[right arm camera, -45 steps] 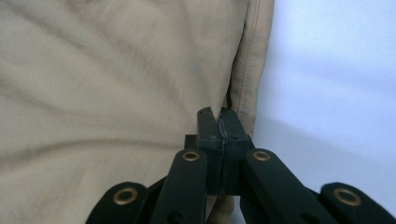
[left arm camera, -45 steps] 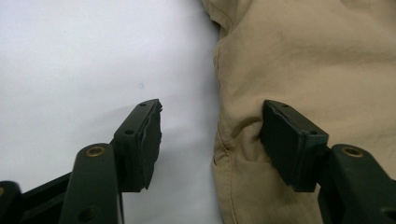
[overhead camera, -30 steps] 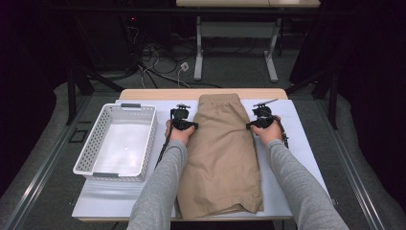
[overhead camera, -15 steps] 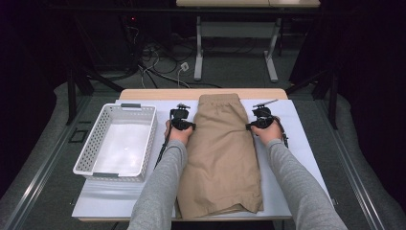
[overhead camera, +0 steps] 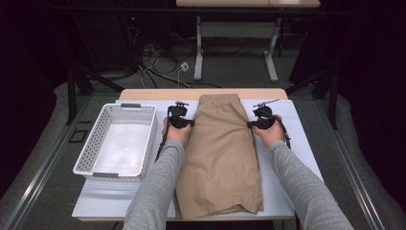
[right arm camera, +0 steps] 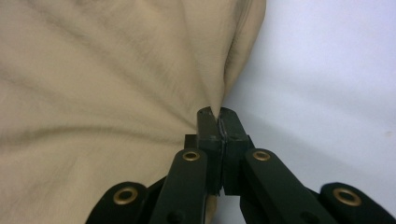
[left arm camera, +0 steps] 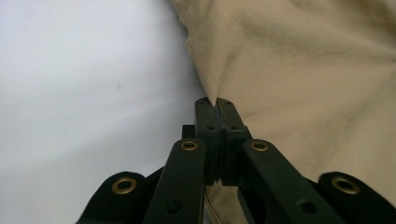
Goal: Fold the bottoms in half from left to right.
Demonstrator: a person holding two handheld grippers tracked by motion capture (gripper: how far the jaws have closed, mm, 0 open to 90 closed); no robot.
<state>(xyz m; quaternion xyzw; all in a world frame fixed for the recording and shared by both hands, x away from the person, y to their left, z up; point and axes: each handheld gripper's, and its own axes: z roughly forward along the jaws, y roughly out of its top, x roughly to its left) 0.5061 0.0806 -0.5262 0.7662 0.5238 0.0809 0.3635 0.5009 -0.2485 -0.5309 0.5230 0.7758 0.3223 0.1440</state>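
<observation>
Beside shorts [overhead camera: 221,153], basket [overhead camera: 143,109] (white)

A recording lab or studio: black curtains surround the white-topped table [overhead camera: 292,191], with loose cables [overhead camera: 158,60] on the grey floor behind it.

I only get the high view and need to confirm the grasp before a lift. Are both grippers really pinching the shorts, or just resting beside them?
Observer: The left gripper is shut on the shorts; its jaws have just closed, with a pinch of the fabric's edge between the tips.
Operator: And the right?
Observer: The right gripper is also shut on the shorts' edge, having just closed; folds fan out from the pinch.
Operator: Is any mat caught too?
Observer: Not that I can tell. In both gripper views the white mat lies flat beside the jaws.
</observation>
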